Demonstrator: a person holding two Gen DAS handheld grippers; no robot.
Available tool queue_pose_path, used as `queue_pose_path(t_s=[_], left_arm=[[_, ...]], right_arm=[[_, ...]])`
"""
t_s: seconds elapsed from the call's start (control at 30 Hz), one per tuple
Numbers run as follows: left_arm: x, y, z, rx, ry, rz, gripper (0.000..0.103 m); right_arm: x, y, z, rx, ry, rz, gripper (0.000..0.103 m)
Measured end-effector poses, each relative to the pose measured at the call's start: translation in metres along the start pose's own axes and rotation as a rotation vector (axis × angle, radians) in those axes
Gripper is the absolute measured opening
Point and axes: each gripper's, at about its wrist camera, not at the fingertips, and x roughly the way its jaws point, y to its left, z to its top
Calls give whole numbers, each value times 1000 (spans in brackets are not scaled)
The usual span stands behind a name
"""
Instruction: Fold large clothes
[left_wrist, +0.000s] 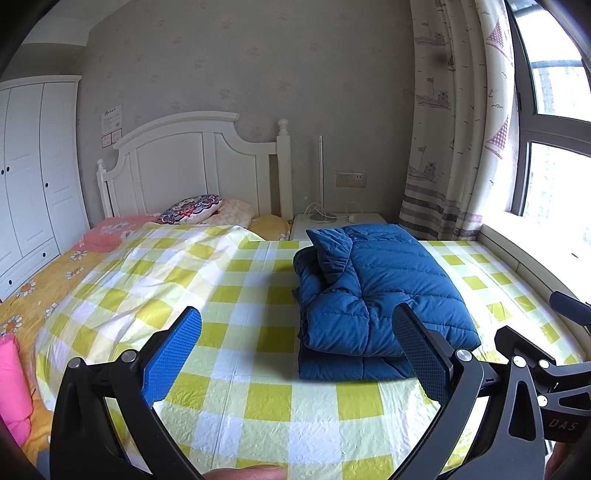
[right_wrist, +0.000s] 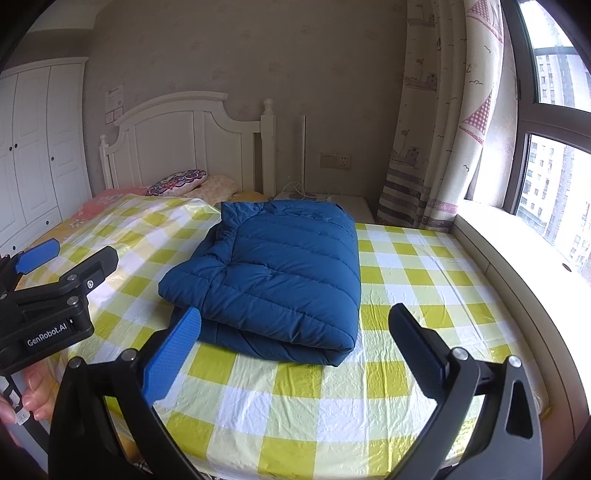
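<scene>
Nearest, spread wide and pinching nothing: left claw (left_wrist: 299, 354), blue pad on its left finger, and right claw (right_wrist: 295, 347) alike. Just beyond both, folded into a thick bundle on the yellow-checked sheet (right_wrist: 406, 280): blue down jacket (right_wrist: 277, 273), touching neither claw. Far off: white headboard (left_wrist: 192, 162), patterned pillow (left_wrist: 192, 208). At right: curtain (right_wrist: 436, 122) beside window.
</scene>
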Motion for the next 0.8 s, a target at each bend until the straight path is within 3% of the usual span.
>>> queue_pose_path(t_s=[0.8], left_arm=[[1, -12, -3, 49, -2, 2, 99]], right_arm=[[6, 3, -3, 2, 12, 10, 101]])
